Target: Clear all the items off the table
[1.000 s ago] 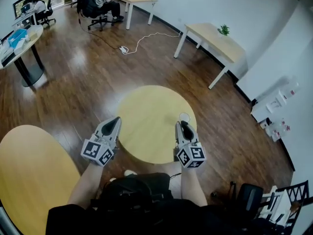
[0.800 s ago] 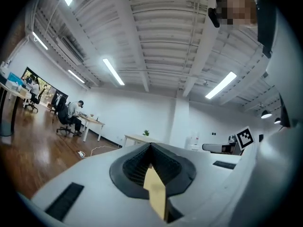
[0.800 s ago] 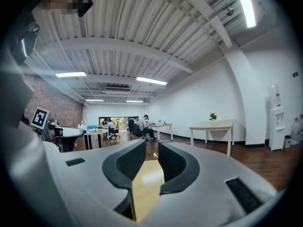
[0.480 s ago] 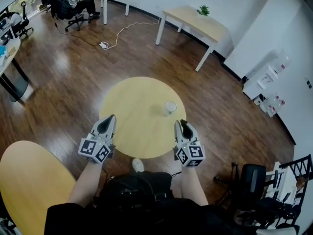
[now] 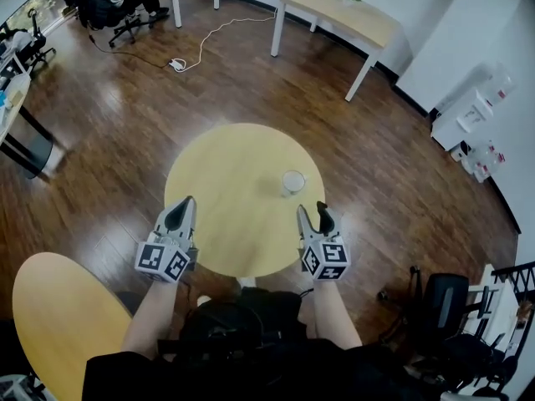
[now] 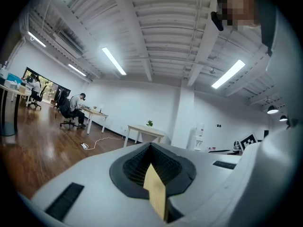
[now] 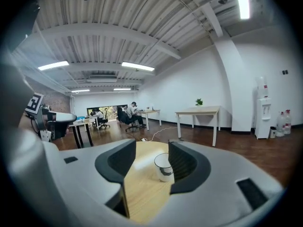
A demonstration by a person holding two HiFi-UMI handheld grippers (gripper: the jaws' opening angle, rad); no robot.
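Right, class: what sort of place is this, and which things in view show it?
Most likely an open-plan office: people seated at a desk on wheeled chairs, a water dispenser, and strip lights overhead.

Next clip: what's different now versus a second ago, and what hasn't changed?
The right gripper has just opened its fingers; nothing is between them yet. In the head view the white cup, earlier right at that gripper's tip, now shows slightly ahead and left of it. Unchanged: the left gripper is shut and empty, and the cup stands untouched on the round table.
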